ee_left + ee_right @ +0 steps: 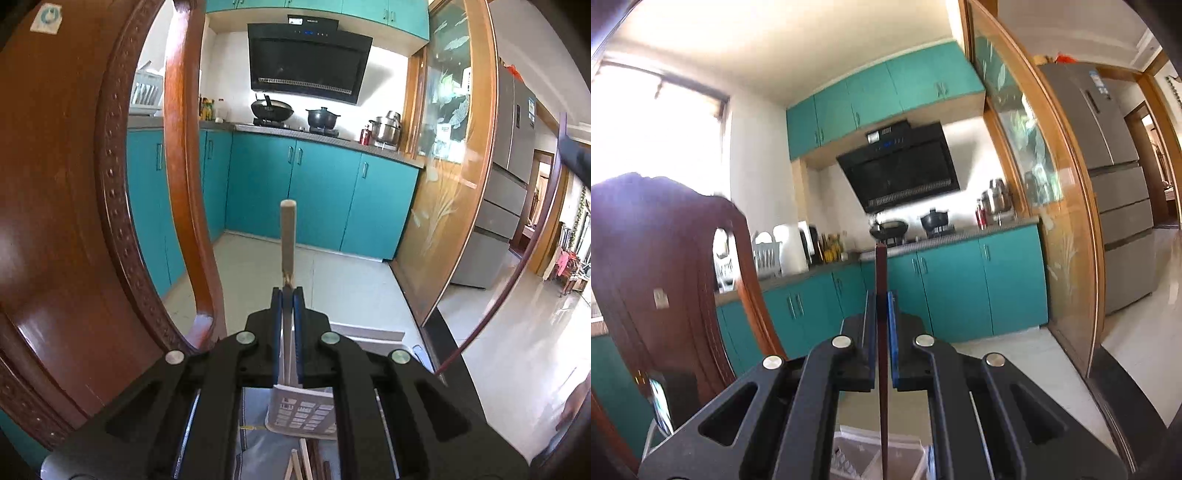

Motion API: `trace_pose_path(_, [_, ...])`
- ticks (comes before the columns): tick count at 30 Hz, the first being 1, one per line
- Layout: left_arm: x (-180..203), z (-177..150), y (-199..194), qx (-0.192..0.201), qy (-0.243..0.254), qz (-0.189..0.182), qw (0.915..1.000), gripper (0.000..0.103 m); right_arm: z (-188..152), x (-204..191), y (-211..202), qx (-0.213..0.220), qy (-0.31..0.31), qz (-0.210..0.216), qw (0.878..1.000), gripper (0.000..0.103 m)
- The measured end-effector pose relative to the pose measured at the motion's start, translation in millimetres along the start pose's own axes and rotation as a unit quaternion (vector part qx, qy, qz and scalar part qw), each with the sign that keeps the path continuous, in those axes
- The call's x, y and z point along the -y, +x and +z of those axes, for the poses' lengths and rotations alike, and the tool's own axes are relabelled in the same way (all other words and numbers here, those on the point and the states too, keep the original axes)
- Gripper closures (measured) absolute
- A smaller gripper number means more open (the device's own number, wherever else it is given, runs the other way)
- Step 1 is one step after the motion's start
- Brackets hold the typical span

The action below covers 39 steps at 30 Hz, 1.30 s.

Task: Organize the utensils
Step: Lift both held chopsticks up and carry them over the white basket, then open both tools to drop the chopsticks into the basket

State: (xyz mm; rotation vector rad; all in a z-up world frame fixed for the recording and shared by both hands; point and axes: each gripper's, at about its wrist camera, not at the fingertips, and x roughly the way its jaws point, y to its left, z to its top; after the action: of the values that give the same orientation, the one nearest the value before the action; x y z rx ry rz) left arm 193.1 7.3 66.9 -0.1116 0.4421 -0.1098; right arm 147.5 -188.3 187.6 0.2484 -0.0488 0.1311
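1. Below the left hand-held gripper (287, 291), a white slotted basket (301, 411) sits partly hidden by the gripper body; its contents cannot be made out. Several sticks (308, 459) lie just beneath it at the frame's lower edge.
2. Left hand-held gripper: jaws closed tight on a pale wooden chopstick (287, 243), which stands upright, long axis vertical, blunt end uppermost.
3. Under the right hand-held gripper (881, 295), a clear plastic bin (864, 458) shows no discernible contents.
4. Right hand-held gripper: jaws clamped on a dark brown chopstick (881, 269), upright, its lower length running down over the bin.
5. Wooden chair (66, 184) stands at left.
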Motion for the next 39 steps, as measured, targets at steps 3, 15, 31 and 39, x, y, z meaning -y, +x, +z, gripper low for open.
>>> trace_pose_path(3, [-0.7,-4.5,4.6,-0.006,0.005,0.0,1.0,0.096,-11.7,-6.1,9.7,0.004,-0.031,-0.015,0.999,0.096])
trace_pose_path(15, [-4.3,-19.4,-6.6,-0.004,0.024,-0.014,0.9996,0.096,-73.6,-4.0,22.5,-0.093,-0.069,-0.013,0.993,0.096])
trace_pose_path(31, [-15.2,-53.7,-53.7,0.003,0.051,-0.02,0.9985,0.09,-107.4,10.2,-64.2,-0.144,-0.096,0.018,0.985,0.068])
trace_pose_path(39, [-12.9,-100.9,-43.9,-0.069,0.094,0.002,0.9932,0.084,-195.2,27.0,-47.4,-0.38,-0.085,0.007,0.921,0.067])
